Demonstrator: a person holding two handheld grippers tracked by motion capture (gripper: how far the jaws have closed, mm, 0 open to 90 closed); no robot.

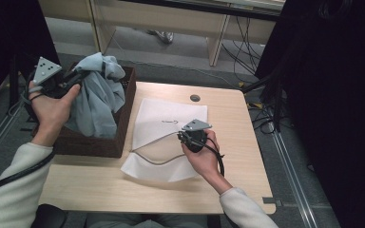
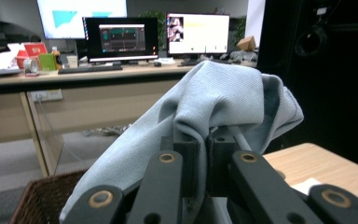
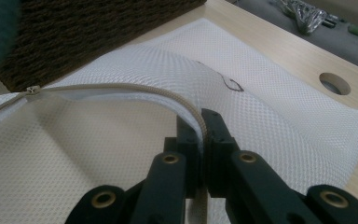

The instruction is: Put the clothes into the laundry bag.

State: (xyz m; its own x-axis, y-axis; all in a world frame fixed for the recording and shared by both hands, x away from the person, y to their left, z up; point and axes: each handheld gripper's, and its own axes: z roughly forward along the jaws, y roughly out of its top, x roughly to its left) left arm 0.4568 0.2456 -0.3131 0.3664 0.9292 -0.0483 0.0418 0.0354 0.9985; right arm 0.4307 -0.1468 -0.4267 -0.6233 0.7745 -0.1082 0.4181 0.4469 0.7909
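Left gripper [image 1: 71, 78] has its fingers clamped on a grey-blue garment [image 1: 97, 95], holding it up over the wicker basket [image 1: 123, 114] at the worktop's [image 1: 237, 156] left edge. Right gripper [image 1: 183, 135] has its fingers pinched on the zipper edge [image 3: 135, 91] of the white mesh laundry bag [image 1: 171, 118], likely lifting the mouth open so the garment can go in. Small dark mark on the bag, unreadable.

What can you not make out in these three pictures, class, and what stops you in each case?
- Inside of the wicker basket: high view, covered by the grey-blue garment that the left gripper holds up.
- Inside of the white mesh bag: high view, its raised zip edge, pinched by the right gripper, hides the opening.
- Small dark mark on the bag: too small to read.
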